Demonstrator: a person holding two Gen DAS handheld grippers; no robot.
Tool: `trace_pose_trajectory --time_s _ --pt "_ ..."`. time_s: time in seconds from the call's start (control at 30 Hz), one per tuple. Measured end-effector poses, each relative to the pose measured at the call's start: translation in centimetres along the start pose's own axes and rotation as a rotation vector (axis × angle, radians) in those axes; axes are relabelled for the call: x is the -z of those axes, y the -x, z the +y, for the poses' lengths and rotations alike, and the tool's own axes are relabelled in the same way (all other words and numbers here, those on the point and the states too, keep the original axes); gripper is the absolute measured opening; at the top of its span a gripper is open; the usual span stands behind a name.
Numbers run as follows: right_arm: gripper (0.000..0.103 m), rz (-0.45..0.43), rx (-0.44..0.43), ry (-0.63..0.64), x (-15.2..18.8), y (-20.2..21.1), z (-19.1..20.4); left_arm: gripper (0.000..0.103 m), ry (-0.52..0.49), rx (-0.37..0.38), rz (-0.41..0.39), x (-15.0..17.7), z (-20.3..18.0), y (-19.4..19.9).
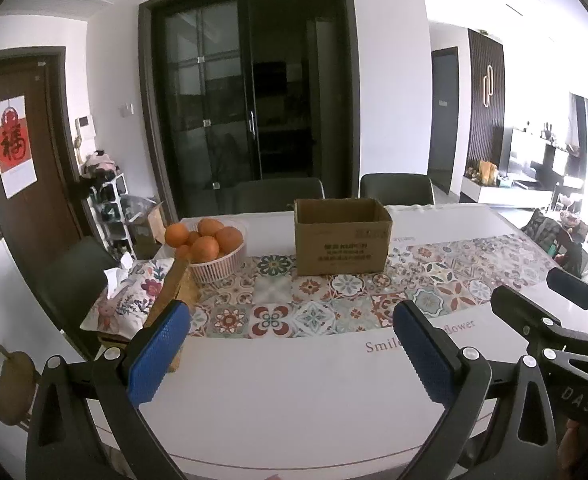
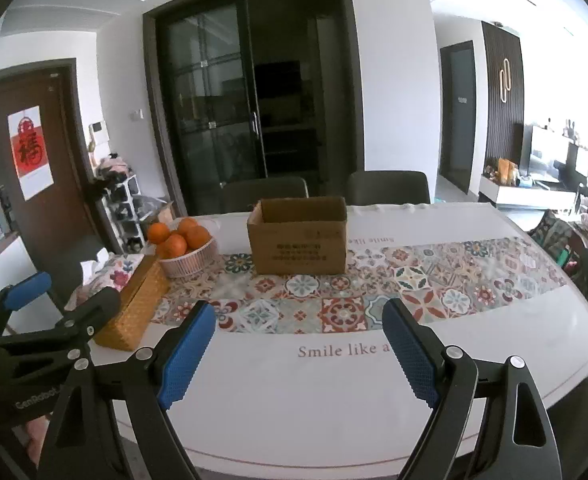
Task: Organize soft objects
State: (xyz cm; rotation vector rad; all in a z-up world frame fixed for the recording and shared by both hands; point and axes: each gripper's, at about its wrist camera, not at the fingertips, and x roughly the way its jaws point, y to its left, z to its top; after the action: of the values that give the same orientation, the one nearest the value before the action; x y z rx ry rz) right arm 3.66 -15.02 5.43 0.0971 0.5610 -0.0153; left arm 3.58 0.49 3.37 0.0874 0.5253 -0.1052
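From the left wrist, a white table (image 1: 294, 380) with a patterned tile runner (image 1: 334, 296) fills the lower half; printed along its near edge reads "Smile" and "flower". At 12 o'clock on the runner stands one open cardboard box (image 1: 342, 240), its side printed with text too small to read. At 10 o'clock sits a white basket (image 1: 218, 266) heaped with about six oranges (image 1: 206, 246), and beside it a floral tissue cover (image 1: 128, 300). Two dark chairs (image 1: 396, 188) stand behind the table, before a dark glass sliding door (image 1: 250, 112); a red paper with a Chinese character hangs on the brown door (image 1: 26, 160) at 9 o'clock. The left gripper (image 1: 290, 344) is spread wide, grasping nothing. At 3 o'clock the other tool shows "DAS". From the right wrist, the box (image 2: 298, 240) again sits at 12 o'clock, the oranges (image 2: 178, 236) at 10, a woven tissue box (image 2: 134, 312) at 9. "Smile like a" is readable. The right gripper (image 2: 298, 340) is likewise released and bare; the neighbouring tool reads "GenRobot". No soft object is visible in either view beyond the tissue cover.
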Motion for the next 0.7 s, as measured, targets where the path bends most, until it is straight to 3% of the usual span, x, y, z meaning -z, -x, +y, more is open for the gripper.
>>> trace_pose_trajectory --time_s 0.7 --pt "0.086 -0.021 -0.003 0.013 -0.4 1.5 0.9 0.103 0.005 0.018 -0.002 0.0 0.1 1.4"
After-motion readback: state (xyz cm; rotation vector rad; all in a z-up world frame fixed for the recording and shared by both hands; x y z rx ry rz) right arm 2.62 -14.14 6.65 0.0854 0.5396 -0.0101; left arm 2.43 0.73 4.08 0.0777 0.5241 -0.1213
